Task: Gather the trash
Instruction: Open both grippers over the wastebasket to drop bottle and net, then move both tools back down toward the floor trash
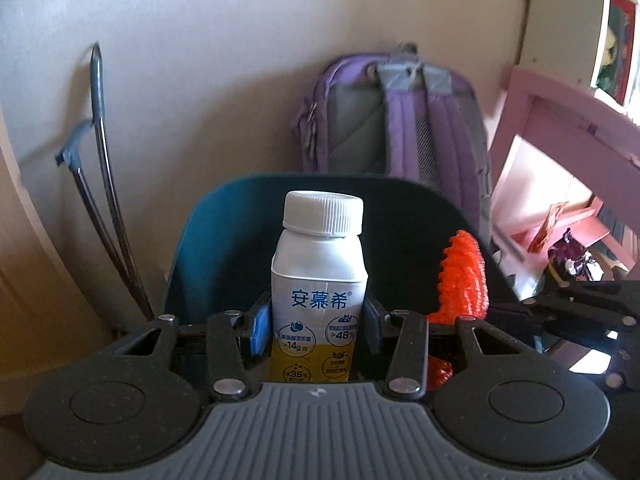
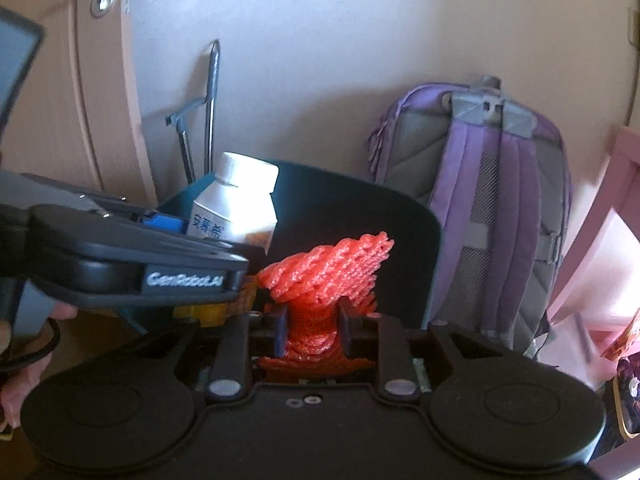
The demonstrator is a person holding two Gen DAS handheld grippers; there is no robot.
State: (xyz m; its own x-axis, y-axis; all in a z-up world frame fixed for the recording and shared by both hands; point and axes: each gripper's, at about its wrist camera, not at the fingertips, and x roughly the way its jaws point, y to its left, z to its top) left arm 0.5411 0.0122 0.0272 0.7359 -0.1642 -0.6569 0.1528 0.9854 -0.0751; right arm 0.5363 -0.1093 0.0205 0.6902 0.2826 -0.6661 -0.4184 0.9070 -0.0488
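We cannot see the base of the bottle (image 1: 318, 280), hidden behind the left gripper (image 1: 316, 322), nor the bin's (image 1: 208, 240) bottom or floor contact. The foot of the net (image 2: 320, 280) disappears between the right gripper's (image 2: 312, 326) fingers. At 3 o'clock in the left view, the small wrappers (image 1: 568, 256) are too blurred to identify. At 9 o'clock in the right view, the hand (image 2: 16, 396) is cut by the edge. The backpack's (image 2: 500, 208) base is hidden.
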